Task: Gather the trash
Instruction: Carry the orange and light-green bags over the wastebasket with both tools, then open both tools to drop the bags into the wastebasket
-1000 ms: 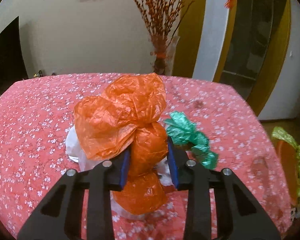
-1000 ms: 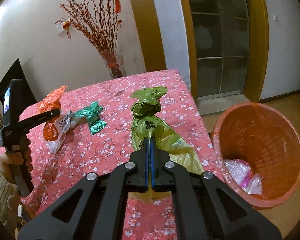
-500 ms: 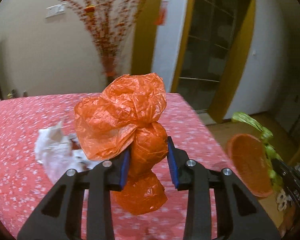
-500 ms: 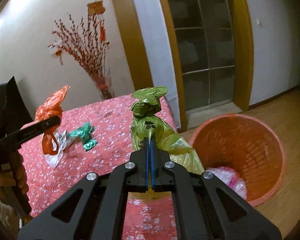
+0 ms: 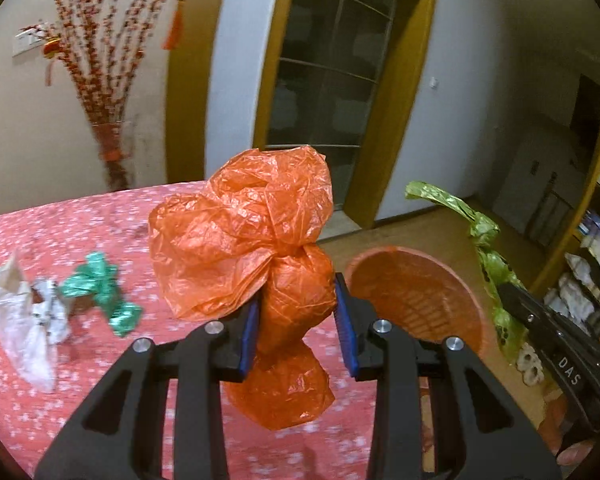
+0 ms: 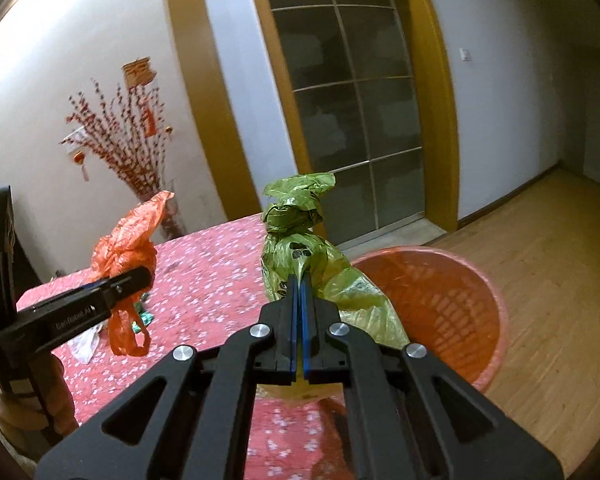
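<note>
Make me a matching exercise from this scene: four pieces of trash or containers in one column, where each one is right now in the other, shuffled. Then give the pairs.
Things:
1. orange bag
2. green bag
3. teal bag
4. orange bin

Places:
A. lying on the red floral tablecloth
B. clamped in the right gripper
C. standing on the wooden floor beside the table
D. squeezed between the jaws of the left gripper

Pairs: 1-D, 2-B, 3-A, 4-C
</note>
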A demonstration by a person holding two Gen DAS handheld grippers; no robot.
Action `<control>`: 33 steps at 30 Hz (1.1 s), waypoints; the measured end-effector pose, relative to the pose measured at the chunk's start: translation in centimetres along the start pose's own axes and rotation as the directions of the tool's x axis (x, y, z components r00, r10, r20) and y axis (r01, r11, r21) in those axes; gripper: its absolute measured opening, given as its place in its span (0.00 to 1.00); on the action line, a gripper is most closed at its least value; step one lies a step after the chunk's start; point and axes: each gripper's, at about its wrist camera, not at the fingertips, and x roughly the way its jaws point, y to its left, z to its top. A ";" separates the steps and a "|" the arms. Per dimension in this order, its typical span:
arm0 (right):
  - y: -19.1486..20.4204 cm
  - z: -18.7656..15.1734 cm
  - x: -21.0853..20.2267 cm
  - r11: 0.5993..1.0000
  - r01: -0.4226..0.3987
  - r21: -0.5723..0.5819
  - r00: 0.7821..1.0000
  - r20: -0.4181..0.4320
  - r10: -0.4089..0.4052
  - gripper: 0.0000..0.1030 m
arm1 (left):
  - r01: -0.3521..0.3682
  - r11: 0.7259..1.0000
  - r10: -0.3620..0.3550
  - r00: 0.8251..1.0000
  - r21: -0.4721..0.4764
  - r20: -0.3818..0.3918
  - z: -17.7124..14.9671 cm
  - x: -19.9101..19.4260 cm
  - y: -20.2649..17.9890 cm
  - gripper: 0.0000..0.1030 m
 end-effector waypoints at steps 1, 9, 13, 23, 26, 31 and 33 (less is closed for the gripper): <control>-0.5 0.0 -0.1 1.000 0.008 0.008 1.000 0.004 -0.008 0.01 | 0.010 1.000 -0.010 1.000 0.005 -0.003 0.0 0.3 -0.6 0.33; -2.9 0.0 -0.3 0.997 0.064 0.051 0.998 0.012 -0.064 0.01 | 0.070 0.997 -0.069 0.997 0.041 -0.037 -0.4 2.9 -4.3 0.33; -3.8 -0.2 -0.2 0.994 0.089 0.064 0.996 0.011 -0.089 0.01 | 0.090 0.994 -0.087 0.995 0.057 -0.057 -0.3 4.3 -5.4 0.33; -6.3 -0.4 0.7 0.986 0.133 0.105 0.991 -0.010 -0.132 0.01 | 0.140 0.985 -0.130 0.986 0.096 -0.107 -0.3 7.9 -8.3 0.33; -6.9 -0.5 1.1 0.983 0.142 0.113 0.990 -0.018 -0.141 0.01 | 0.152 0.982 -0.139 0.983 0.108 -0.122 -0.4 8.9 -9.2 0.33; -8.1 -0.9 1.4 0.979 0.154 0.130 0.988 -0.030 -0.151 0.01 | 0.173 0.977 -0.155 0.977 0.122 -0.145 -0.9 10.2 -10.3 0.33; -8.5 -1.0 1.7 0.978 0.157 0.138 0.988 -0.034 -0.154 0.01 | 0.182 0.975 -0.161 0.975 0.127 -0.154 -1.0 10.7 -10.8 0.33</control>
